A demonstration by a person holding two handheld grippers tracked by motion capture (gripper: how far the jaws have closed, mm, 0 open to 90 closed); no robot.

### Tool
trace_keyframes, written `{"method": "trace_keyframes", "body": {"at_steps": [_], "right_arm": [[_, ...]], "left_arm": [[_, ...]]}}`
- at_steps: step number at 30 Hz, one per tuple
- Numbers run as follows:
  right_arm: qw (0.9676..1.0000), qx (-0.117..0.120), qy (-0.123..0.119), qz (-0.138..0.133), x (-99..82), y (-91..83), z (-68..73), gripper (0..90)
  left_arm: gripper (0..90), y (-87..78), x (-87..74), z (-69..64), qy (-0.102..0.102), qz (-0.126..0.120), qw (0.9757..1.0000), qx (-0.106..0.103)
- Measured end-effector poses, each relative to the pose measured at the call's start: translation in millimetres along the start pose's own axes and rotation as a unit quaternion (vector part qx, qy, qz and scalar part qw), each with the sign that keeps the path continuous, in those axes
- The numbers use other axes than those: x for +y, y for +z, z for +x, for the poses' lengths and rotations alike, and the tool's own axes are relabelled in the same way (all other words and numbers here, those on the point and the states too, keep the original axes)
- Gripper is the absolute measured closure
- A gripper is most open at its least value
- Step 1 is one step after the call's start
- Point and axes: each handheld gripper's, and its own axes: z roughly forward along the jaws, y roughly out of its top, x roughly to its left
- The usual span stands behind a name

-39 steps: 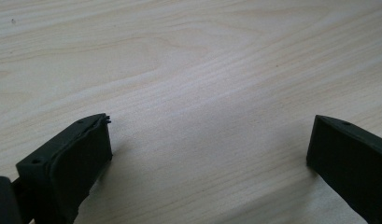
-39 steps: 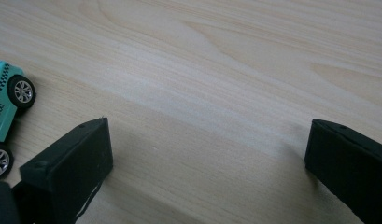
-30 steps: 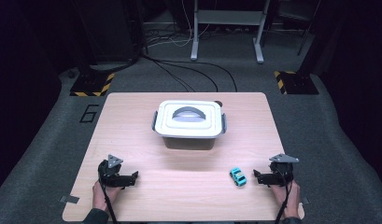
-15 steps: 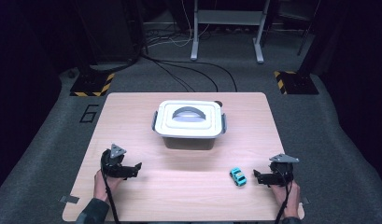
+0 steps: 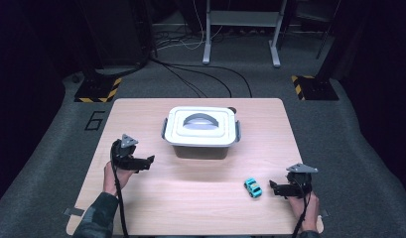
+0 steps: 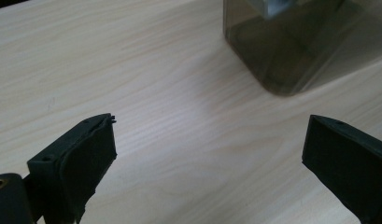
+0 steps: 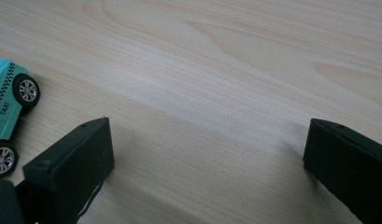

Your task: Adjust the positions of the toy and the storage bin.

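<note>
Both grippers hold their jaws spread over bare table. The toy taxi (image 5: 252,188) sits just outside the right gripper (image 5: 276,188), beside one jaw; a careless sweep might roll it away.

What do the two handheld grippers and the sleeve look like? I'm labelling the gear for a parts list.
The left gripper and right gripper are black, each with two blocky, flat-faced jaws and a grey three-cornered plate on top. A black cable trails from each. The left forearm wears a dark patterned sleeve.
</note>
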Motion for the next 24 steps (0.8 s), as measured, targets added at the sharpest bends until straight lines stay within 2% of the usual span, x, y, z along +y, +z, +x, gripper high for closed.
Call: {"method": "trace_keyframes", "body": {"at_steps": [3, 4, 7, 10, 11, 12, 13, 16, 17, 18, 23, 24], "right_arm": [[1.0, 0.0, 0.0, 0.0, 0.0, 0.0, -0.1, 0.9], [1.0, 0.0, 0.0, 0.0, 0.0, 0.0, -0.1, 1.0], [1.0, 0.0, 0.0, 0.0, 0.0, 0.0, 0.0, 1.0], [1.0, 0.0, -0.002, 0.001, -0.1, -0.1, -0.4, 1.0], [1.0, 0.0, -0.002, 0.001, -0.1, -0.1, -0.4, 1.0], [1.0, 0.0, -0.001, 0.0, -0.1, 0.0, -0.1, 1.0], [1.0, 0.0, -0.001, 0.0, -0.1, 0.0, -0.1, 1.0], [1.0, 0.0, -0.004, 0.001, -0.3, -0.2, -0.7, 1.0], [1.0, 0.0, -0.004, 0.001, -0.3, -0.2, -0.7, 1.0], [1.0, -0.001, -0.004, 0.001, -0.3, -0.1, -0.7, 1.0], [1.0, -0.001, -0.004, 0.001, -0.3, -0.1, -0.7, 1.0], [1.0, -0.001, -0.004, 0.001, -0.3, -0.2, -0.7, 1.1]], "left_arm": [[2.8, 0.5, 7.0, 0.3, 0.0, -0.004, 1.0, -0.001], [2.8, -0.3, 14.6, 0.6, 0.007, -0.006, 1.0, 0.0], [2.8, -1.0, 22.0, 0.1, 0.009, -0.013, 0.9999, 0.001], [3.3, -1.9, 39.6, -1.4, 0.017, -0.022, 0.9996, 0.002], [3.4, -1.9, 39.6, -1.4, 0.017, -0.022, 0.9996, 0.002], [3.7, -2.0, 49.1, -3.6, 0.023, -0.026, 0.9994, 0.004], [3.8, -2.0, 49.1, -3.6, 0.023, -0.026, 0.9994, 0.004], [4.3, -1.2, 67.1, -9.3, 0.037, -0.034, 0.9987, 0.006], [4.4, -1.2, 67.1, -9.3, 0.037, -0.034, 0.9987, 0.006], [5.0, 0.4, 74.9, -12.4, 0.047, -0.033, 0.9983, 0.006], [8.1, 7.2, 87.4, -19.6, 0.057, -0.033, 0.9978, 0.004], [8.8, 12.3, 92.0, -21.9, 0.054, -0.028, 0.9981, -0.006]]}}
